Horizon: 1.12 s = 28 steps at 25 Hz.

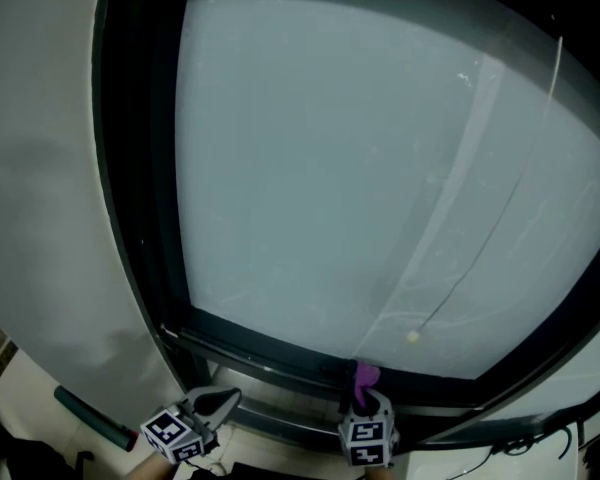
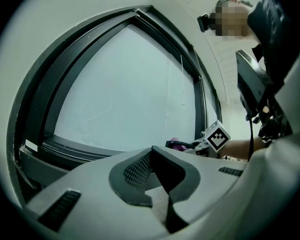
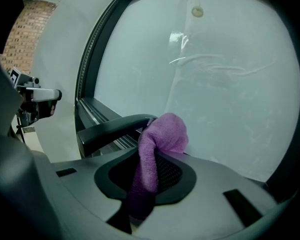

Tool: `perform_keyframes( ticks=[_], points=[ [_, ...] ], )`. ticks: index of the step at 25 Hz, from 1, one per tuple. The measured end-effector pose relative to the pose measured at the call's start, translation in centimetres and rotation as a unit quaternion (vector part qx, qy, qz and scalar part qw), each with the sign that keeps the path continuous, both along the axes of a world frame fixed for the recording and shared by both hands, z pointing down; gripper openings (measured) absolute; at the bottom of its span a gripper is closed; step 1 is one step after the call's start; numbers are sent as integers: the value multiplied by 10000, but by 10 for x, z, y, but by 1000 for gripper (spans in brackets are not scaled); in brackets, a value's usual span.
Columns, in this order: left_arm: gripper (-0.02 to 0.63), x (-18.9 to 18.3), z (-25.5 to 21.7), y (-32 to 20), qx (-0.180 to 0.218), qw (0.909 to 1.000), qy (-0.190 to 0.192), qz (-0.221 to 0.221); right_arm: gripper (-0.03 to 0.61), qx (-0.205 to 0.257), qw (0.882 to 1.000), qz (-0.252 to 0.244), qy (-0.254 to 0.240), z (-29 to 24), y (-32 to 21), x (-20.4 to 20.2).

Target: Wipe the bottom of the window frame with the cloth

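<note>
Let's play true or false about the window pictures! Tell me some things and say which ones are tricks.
1. The cloth is purple. True.
2. The left gripper holds the cloth. False: the right gripper is shut on it, and the left one is shut with nothing in it.
3. The window frame is dark. True.
4. The cloth is up at the top of the glass. False: it is low down, by the bottom of the frame.
</note>
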<state>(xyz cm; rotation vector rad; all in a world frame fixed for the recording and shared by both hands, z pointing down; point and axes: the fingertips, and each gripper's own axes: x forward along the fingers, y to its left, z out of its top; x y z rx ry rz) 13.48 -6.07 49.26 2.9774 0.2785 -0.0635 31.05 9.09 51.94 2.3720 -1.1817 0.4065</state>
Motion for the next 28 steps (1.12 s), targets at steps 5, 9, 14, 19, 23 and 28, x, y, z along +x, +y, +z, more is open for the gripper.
perform_keyframes(
  ticks=[5,9,14,19,23,28],
  points=[
    [5,-5,4,-11,40,9999,-68,-122,84,5,9990,316,317,3,2,-6],
    [5,-12,10,-19,69,9997,-171,-152,86,121,9957,550,736,7,0,-8],
    [5,-20,13,-32,43,9994,-352,-1,84,307,9917,936,824,8,-5,-14],
    [5,-18,16,-44,124,9995,-224,211,86,456,9890,1186,752,10,-12,-21],
    [5,-20,17,-46,176,9987,-185,445,86,462,9880,1313,669,20,-16,-33],
    [5,-27,17,-54,202,9975,-229,637,84,349,9909,1149,606,24,-39,-49]
  ],
)
